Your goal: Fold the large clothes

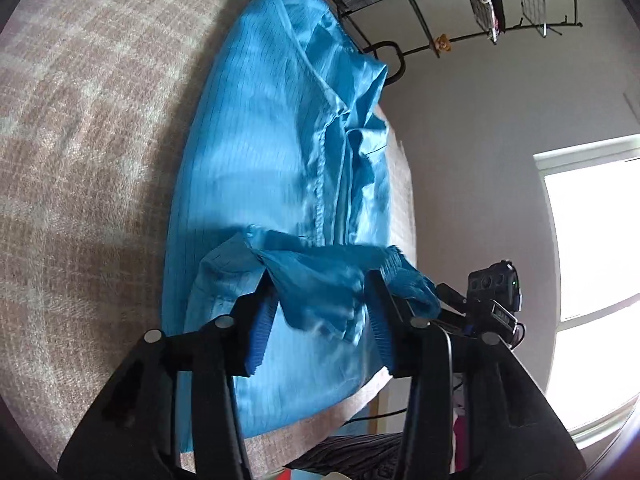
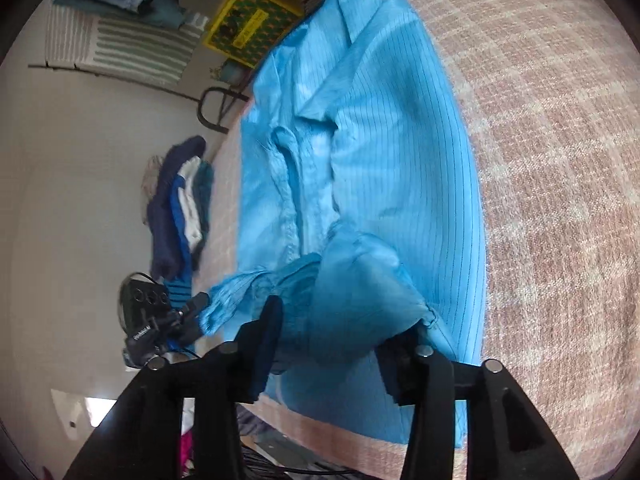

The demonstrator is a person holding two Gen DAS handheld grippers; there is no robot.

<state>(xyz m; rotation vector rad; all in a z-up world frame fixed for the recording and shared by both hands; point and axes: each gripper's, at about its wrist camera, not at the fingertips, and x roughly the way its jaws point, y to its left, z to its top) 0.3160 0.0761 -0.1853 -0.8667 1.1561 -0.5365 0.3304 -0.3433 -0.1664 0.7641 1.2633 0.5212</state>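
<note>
lying along a checked beige-and-cream bedcover (image 1: pixel 92 128) is a large blue garment (image 1: pixel 256 152), shiny, with thin dark pinstripes, a collar at the far end and a stitched placket running down its length. its near end is folded back on itself into a loose, rumpled hump that sits between the fingers of both tools.

in the left wrist view, the left gripper (image 1: pixel 320 316) stands with its jaws spread apart; the ribbed blue pads (image 1: pixel 262 328) flank the bunched cloth, which droops between them, and the pads do not appear to squeeze it. just past the right-hand finger, the other tool's camera (image 1: pixel 496 284) shows against a pale wall, with a bright window (image 1: pixel 592 240) further off and a black metal rack (image 1: pixel 440 16) above.

in the right wrist view, the right gripper (image 2: pixel 332 344) also has its jaws standing wide, the fold of blue fabric heaped between and over them, not pinched. to its left the other tool's camera (image 2: pixel 148 308) sits close by. beyond the bed edge hang dark blue and white clothes (image 2: pixel 180 200), a yellow-framed box (image 2: pixel 252 24), and a striped green-and-white textile (image 2: pixel 120 48).
</note>
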